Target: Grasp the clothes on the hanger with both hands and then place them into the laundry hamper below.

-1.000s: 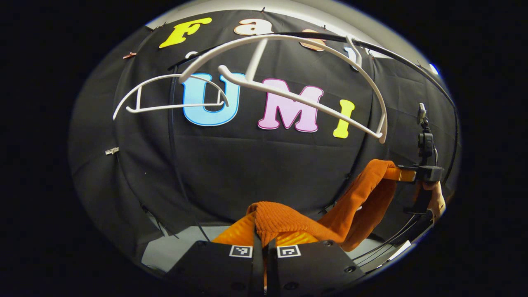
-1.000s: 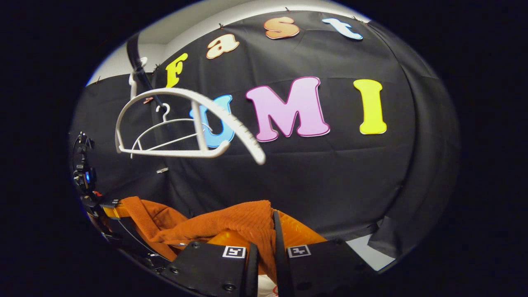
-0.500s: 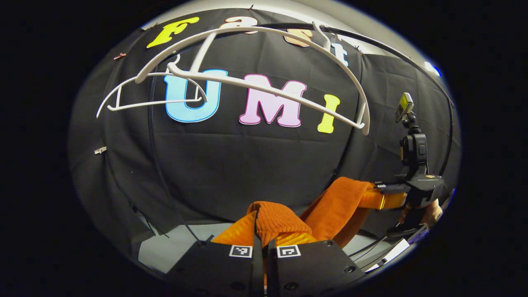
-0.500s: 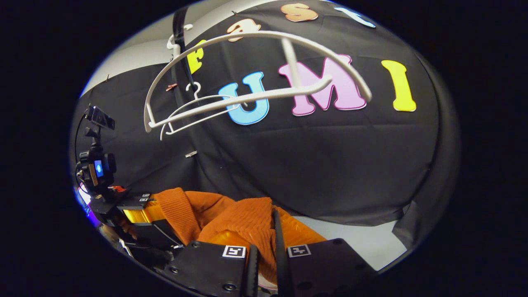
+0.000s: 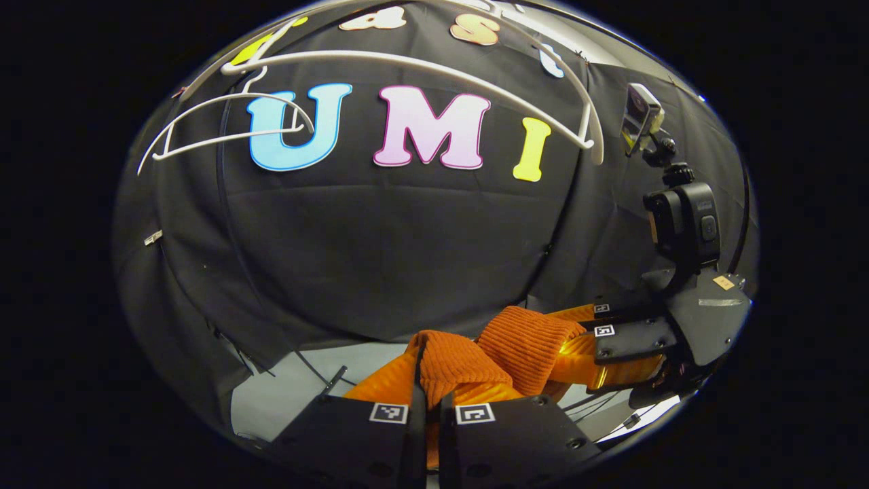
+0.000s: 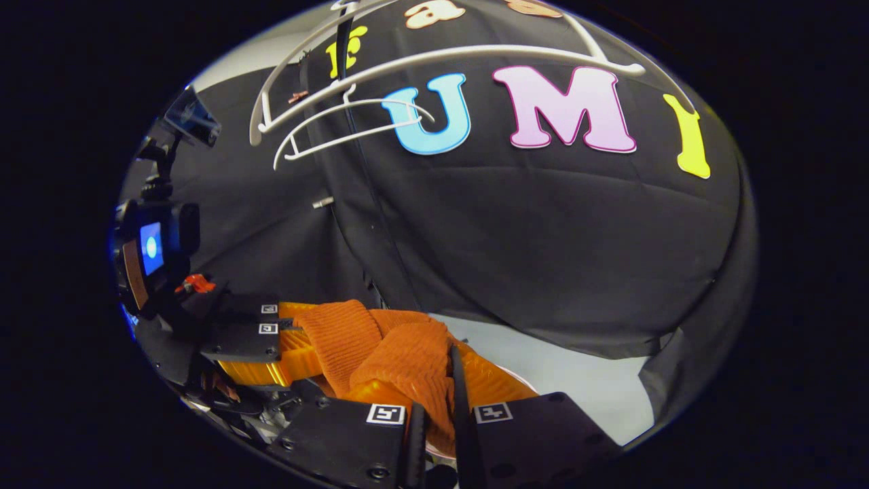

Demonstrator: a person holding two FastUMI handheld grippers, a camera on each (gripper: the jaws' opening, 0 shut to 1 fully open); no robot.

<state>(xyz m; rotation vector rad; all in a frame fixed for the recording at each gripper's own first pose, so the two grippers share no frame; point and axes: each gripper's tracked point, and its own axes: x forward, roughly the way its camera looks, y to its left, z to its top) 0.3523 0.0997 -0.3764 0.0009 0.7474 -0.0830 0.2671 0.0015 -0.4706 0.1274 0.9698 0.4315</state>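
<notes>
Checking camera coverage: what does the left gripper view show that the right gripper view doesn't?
Left gripper view: the right gripper from outside, with its black camera. Right gripper view: the left gripper from outside, with a lit blue screen. Both: the orange ribbed knit garment clamped by both grippers, bare white plastic hangers above.

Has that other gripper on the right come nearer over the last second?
Yes. In the left gripper view, the right gripper now sits closer and lower against the booth wall, jaws clamping the orange garment.

Both views ride their claws low, facing the nearby cloth wall, sharing the 2 hangers (image 5: 407,64) (image 6: 434,58) overhead.
</notes>
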